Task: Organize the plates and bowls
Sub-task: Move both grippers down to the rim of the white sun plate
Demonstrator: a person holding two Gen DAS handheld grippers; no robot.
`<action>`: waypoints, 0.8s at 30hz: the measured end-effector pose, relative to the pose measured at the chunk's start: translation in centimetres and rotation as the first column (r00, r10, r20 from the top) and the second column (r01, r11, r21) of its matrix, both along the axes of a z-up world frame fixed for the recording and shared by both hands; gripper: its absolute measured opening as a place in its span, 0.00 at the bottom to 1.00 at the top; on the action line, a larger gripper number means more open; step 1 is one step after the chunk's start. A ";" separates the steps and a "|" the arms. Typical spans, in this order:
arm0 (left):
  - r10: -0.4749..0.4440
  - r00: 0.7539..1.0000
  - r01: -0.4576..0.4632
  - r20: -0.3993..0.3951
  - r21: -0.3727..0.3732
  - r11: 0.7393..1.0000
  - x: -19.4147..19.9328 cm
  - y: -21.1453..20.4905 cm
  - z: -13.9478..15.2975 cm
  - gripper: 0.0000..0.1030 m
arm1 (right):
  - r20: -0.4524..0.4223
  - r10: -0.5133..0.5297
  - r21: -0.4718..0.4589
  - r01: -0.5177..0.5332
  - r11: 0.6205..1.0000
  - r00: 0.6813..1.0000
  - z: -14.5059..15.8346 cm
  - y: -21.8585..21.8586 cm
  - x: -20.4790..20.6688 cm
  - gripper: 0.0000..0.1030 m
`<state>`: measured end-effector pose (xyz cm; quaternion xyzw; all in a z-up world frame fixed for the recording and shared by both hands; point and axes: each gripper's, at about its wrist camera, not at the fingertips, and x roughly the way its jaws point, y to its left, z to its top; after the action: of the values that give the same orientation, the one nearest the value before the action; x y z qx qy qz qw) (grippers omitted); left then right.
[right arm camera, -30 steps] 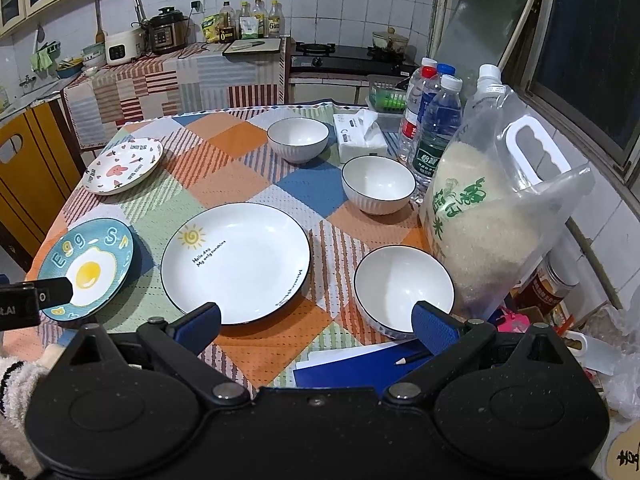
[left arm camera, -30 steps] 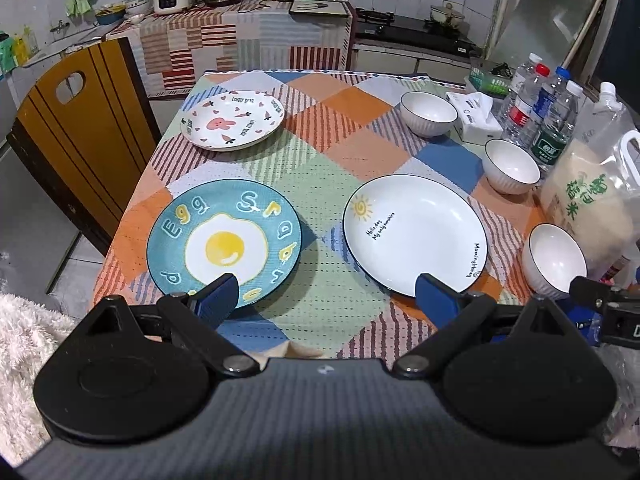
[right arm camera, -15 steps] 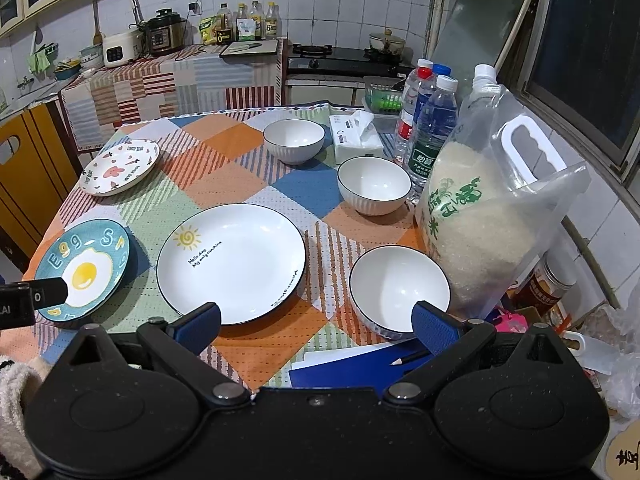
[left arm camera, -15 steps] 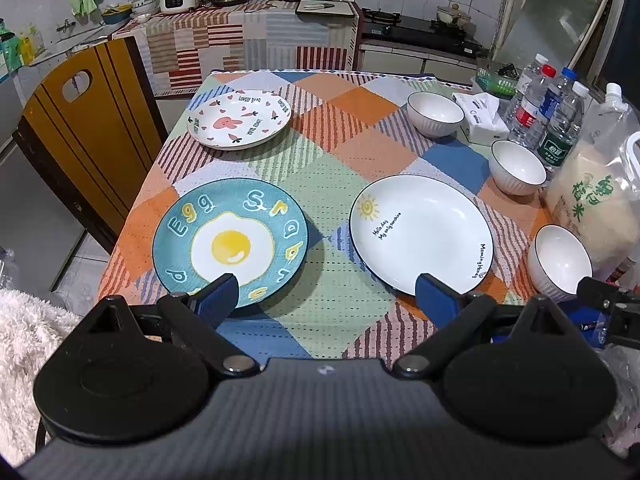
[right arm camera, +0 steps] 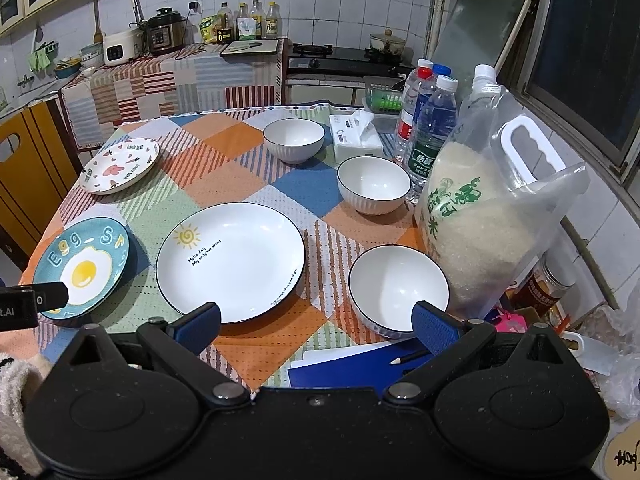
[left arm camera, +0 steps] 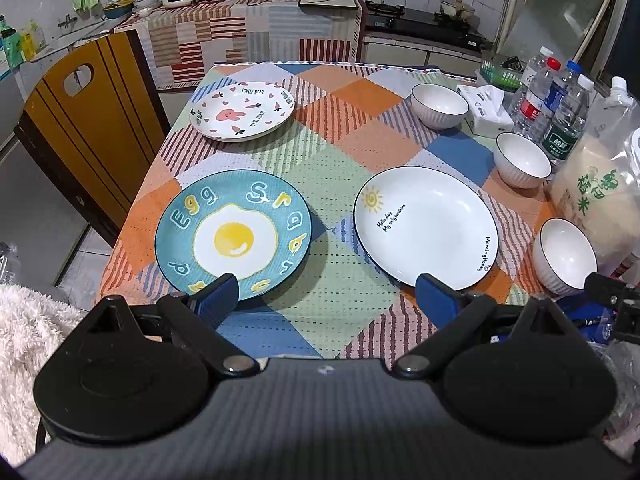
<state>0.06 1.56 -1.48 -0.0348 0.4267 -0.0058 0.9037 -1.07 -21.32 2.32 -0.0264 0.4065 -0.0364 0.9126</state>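
Both claws were spread wide, holding nothing: left gripper (left arm camera: 326,294), right gripper (right arm camera: 316,320). Egg plate (left arm camera: 233,236) lay flat near-left, nearest bowl (right arm camera: 399,290) near-right. Glazed ceramic, likely slippery and fragile; I'd pinch rims.

A round teal ceramic plate with a fried-egg picture (left arm camera: 234,238) is lying flat at lower left of the left wrist view. A large white plate with a small sun drawing (left arm camera: 426,226) is sitting right of it, apart. A white plate with pink hearts and carrots (left arm camera: 242,111) is resting at upper left. Three white dark-rimmed bowls (right arm camera: 398,286) (right arm camera: 374,185) (right arm camera: 294,140), upright and empty, are standing apart along the right side.
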 end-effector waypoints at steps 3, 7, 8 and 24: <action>0.000 1.000 0.000 0.000 0.000 1.000 0.0 0.0 0.0 0.93 | -0.001 -0.001 0.000 0.001 1.000 1.000 -0.1 -0.1 0.0 0.99; 0.001 1.000 -0.001 -0.007 -0.004 1.000 0.0 0.1 -0.1 0.93 | -0.003 0.000 -0.002 0.000 1.000 1.000 -0.1 -0.1 0.0 0.99; -0.004 1.000 0.004 -0.013 -0.010 1.000 0.1 0.2 -0.2 0.93 | -0.007 0.002 -0.003 -0.002 1.000 1.000 -0.2 -0.1 0.1 0.99; -0.184 0.983 0.184 -0.008 0.062 0.981 5.1 -0.3 0.3 0.92 | 0.302 0.193 0.250 -0.273 0.929 0.934 -0.8 -3.5 2.4 0.99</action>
<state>5.18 1.30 -1.13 0.0334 0.4292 -0.0759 0.8994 1.28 -24.84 1.55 0.0634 0.2720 0.1292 0.9515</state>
